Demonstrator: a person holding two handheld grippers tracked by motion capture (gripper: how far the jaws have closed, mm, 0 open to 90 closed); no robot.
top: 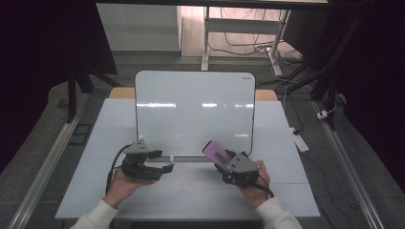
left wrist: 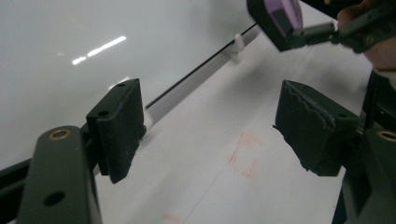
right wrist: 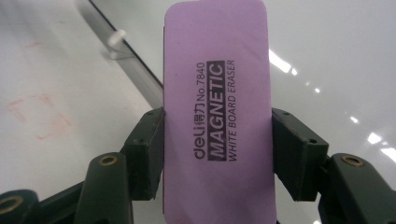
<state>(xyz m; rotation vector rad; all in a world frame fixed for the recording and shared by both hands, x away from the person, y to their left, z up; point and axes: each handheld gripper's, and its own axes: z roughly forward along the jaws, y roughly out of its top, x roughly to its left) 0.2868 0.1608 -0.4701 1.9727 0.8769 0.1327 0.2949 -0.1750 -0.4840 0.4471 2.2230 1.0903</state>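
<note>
Purple foam of the magnetic whiteboard eraser [right wrist: 215,112] sits pinched between your right gripper's [top: 228,164] fingers [right wrist: 147,151], near the tabletop's [top: 191,200] front edge, its long axis running out past them toward the whiteboard [top: 194,109] standing just beyond. Your left gripper [top: 165,167] waits to its left, fingers [left wrist: 116,128] spread on nothing. The right hand is nearer the board's lower right.

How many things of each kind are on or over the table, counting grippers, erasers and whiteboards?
Grippers: 2 (left gripper, open; right gripper, shut on the eraser)
Erasers: 1 (purple eraser)
Whiteboards: 1 (whiteboard, standing upright)
Total: 4
</note>
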